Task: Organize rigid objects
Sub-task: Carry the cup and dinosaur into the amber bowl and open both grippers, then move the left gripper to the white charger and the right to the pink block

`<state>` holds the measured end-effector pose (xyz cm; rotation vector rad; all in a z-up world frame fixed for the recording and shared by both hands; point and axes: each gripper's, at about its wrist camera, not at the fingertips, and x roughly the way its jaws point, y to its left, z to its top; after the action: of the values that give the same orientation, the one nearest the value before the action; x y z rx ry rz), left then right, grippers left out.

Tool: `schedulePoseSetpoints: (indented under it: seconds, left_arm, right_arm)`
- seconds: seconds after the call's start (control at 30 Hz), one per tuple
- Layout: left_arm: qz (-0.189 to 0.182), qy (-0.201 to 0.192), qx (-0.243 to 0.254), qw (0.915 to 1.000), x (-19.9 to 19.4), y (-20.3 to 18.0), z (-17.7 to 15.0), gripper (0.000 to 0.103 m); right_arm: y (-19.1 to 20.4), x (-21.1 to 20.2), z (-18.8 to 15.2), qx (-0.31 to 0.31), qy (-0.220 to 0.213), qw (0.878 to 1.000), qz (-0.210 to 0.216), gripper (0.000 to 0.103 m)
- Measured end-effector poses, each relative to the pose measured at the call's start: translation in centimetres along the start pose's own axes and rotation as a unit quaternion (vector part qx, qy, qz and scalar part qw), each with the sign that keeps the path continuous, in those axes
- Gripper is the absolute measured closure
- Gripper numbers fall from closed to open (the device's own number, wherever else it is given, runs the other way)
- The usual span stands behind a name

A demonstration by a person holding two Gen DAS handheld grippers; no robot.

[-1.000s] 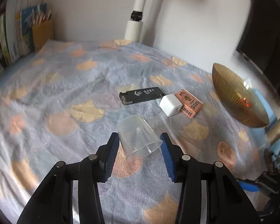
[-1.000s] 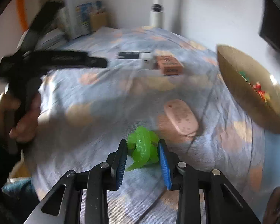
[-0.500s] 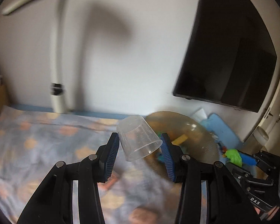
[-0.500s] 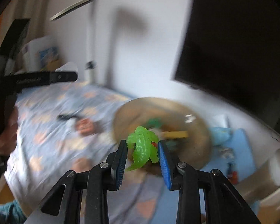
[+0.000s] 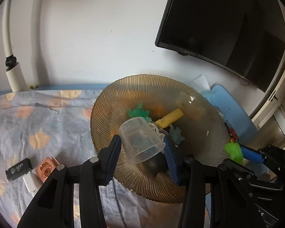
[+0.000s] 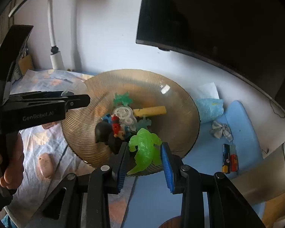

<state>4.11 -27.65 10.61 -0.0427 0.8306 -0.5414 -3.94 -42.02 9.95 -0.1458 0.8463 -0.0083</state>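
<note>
My left gripper point(image 5: 143, 147) is shut on a clear plastic cup point(image 5: 140, 139), mouth toward the camera, held over the amber ribbed bowl point(image 5: 108, 114). My right gripper point(image 6: 144, 156) is shut on a bright green toy dinosaur point(image 6: 145, 148), held above the bowl's near rim point(image 6: 191, 102). The bowl holds several small toys: a yellow tube point(image 6: 150, 111), a white gear point(image 6: 124, 115), green figures and a black piece point(image 6: 102, 131). The right gripper with the green toy point(image 5: 233, 150) shows at the bowl's right edge in the left wrist view.
On the patterned cloth lie a black USB-like box point(image 5: 19, 169), a white charger point(image 5: 31, 183), an orange card box point(image 5: 46, 169) and a pink mouse point(image 6: 45, 164). Batteries point(image 6: 229, 158) lie on the blue surface. A dark monitor point(image 5: 228, 28) hangs on the wall.
Both grippers swung from the cloth over to the bowl, still carrying the cup and the green dinosaur. Both now hover over the bowl.
</note>
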Motion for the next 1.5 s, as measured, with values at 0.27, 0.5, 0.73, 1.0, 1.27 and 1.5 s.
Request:
schedulePoseSetpoints:
  seconds: [0.27,0.5,0.73,1.0,1.27,1.5]
  left_arm:
    - [0.0,-0.056,-0.023,0.9982,-7.1,4.6,-0.8,0.02]
    - [0.09,-0.092,-0.099,0.9867,-13.7,14.0,-5.3,0.02]
    - [0.163,-0.053,-0.158,0.9726,-13.7,21.1,-11.2,0.02]
    - [0.189,-0.027,-0.147,0.9706,-11.5,22.2,-14.2,0.02]
    - [0.18,-0.033,-0.157,0.9705,-11.8,22.4,-14.6,0.02]
    - [0.189,-0.03,-0.136,0.9721,-11.7,21.6,-14.7,0.02]
  right_arm:
    - [-1.1,-3.0,-0.4,0.04,-0.033,0.998,-0.018,0.049]
    - [3.7,-6.7,-2.0,0.023,-0.062,0.997,0.039,0.043]
    - [13.5,-6.1,-4.0,-0.05,-0.068,0.99,0.117,0.043]
    - [16.6,-0.7,-7.1,-0.038,-0.034,0.988,0.143,0.043]
    - [15.0,1.4,-7.5,0.007,-0.004,0.987,0.158,0.034]
    - [15.4,1.4,-7.6,-0.006,-0.006,0.988,0.153,0.034]
